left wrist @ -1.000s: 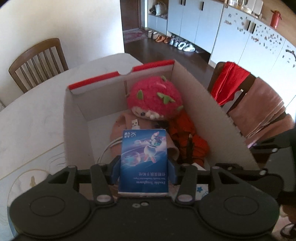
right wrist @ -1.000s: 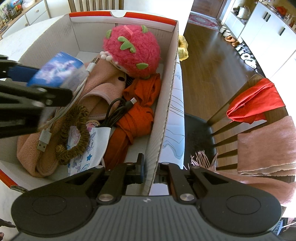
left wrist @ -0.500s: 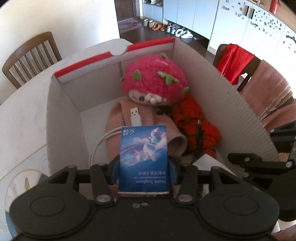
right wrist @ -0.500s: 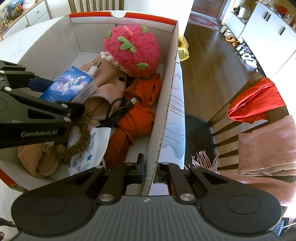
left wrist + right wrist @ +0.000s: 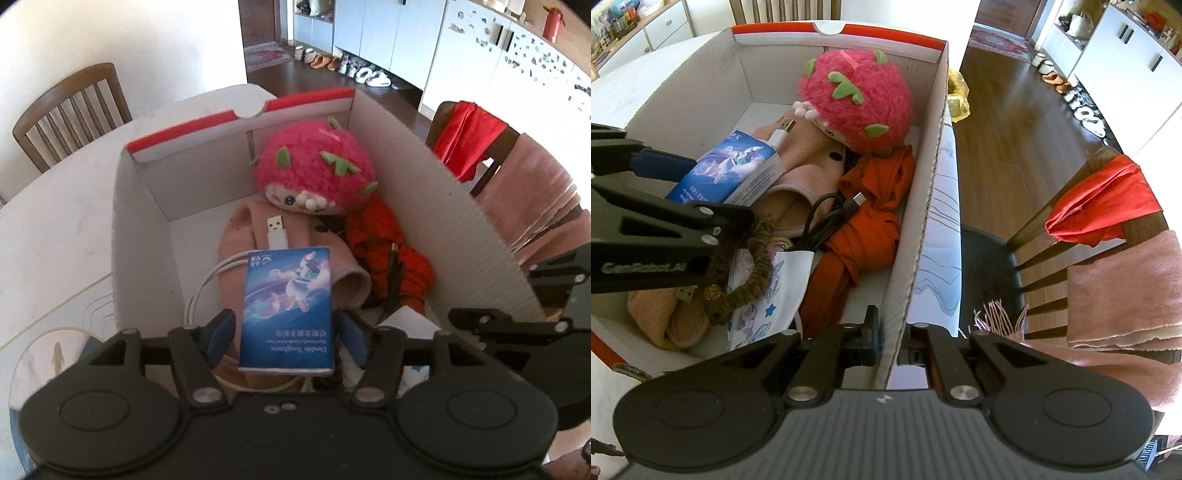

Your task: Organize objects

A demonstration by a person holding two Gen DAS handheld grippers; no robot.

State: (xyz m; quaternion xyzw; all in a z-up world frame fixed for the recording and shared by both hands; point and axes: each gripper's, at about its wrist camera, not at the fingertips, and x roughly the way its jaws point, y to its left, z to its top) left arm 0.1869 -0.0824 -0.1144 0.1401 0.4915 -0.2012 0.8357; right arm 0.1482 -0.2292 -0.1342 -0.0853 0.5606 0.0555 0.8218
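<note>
Step in hand: the blue tissue pack (image 5: 286, 308) is being released into the cardboard box (image 5: 436, 192). Left gripper (image 5: 286, 338) jaws are opening; the pack lies between them, blue pads seen clear of its sides, resting on the pink slipper (image 5: 345, 282) and white cable (image 5: 277, 232), near the pink plush toy (image 5: 314, 170). Right gripper (image 5: 888, 332) jaws are clamped tight on the box's right wall, near end. Next move judged: left gripper to be lifted straight out without dragging the pack
</note>
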